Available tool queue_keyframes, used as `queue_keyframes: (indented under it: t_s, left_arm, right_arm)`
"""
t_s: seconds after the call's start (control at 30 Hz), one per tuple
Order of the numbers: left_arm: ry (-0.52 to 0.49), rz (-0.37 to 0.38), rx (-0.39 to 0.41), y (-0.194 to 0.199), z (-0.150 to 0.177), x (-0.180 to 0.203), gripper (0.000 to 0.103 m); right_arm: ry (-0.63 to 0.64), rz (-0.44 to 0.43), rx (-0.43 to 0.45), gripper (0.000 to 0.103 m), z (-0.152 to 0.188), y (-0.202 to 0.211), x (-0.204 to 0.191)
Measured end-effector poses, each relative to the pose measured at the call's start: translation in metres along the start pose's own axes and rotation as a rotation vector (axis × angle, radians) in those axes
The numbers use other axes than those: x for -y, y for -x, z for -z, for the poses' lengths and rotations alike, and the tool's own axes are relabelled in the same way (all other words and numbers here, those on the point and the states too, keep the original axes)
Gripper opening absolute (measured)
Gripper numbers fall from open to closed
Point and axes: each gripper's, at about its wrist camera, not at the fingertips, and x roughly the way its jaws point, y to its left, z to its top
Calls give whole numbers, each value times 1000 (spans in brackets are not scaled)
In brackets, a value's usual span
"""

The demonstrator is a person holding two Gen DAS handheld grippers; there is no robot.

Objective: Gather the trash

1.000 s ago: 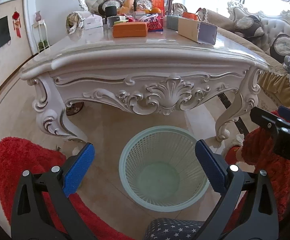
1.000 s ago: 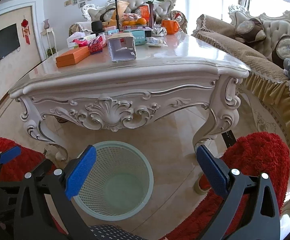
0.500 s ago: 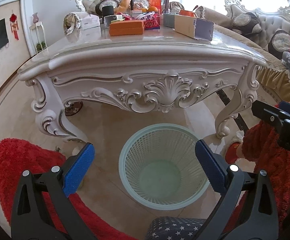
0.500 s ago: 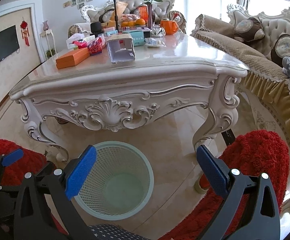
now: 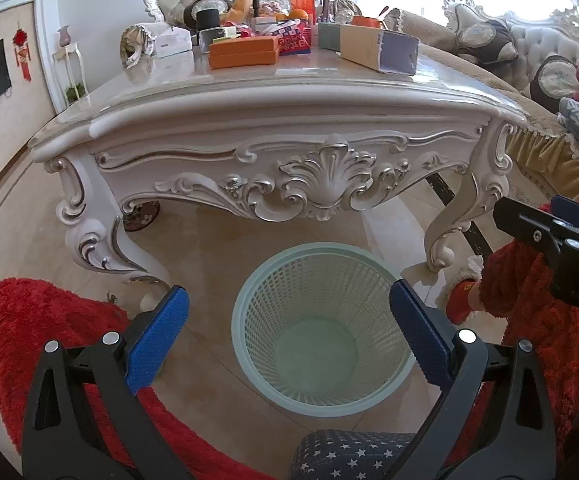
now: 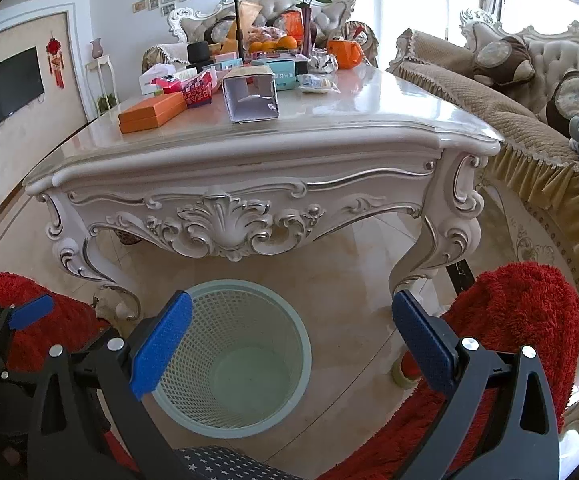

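Note:
A pale green mesh waste basket (image 5: 383, 392) stands empty on the tiled floor in front of an ornate white coffee table (image 5: 273, 148); it also shows in the right wrist view (image 6: 293, 404). My left gripper (image 5: 289, 328) is open and empty above the basket. My right gripper (image 6: 291, 336) is open and empty, above the basket's right side. On the table lie an open-ended cardboard box (image 6: 251, 96), an orange box (image 6: 153, 112), a red patterned packet (image 6: 197, 94) and a small wrapper (image 6: 317, 83).
The far end of the table holds a rose vase (image 6: 309, 20), oranges (image 6: 273, 44), an orange jug (image 6: 343, 54) and more boxes. Red shaggy rugs (image 6: 517, 312) lie on both sides of the basket. A sofa (image 6: 489, 120) runs along the right. A tape roll (image 6: 403, 376) lies by the rug.
Both grippers have risen slightly, so the tabletop shows more from above. The jaws stay open and nothing has been picked up.

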Motion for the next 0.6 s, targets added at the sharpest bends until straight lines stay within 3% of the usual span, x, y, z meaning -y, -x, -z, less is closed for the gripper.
queue_keyframes:
  t_s: [0.6]
  left_arm:
    - [-5,-7,-1,0,1,1,97]
  right_arm:
    - [-1,-2,1,96,0,1,1]
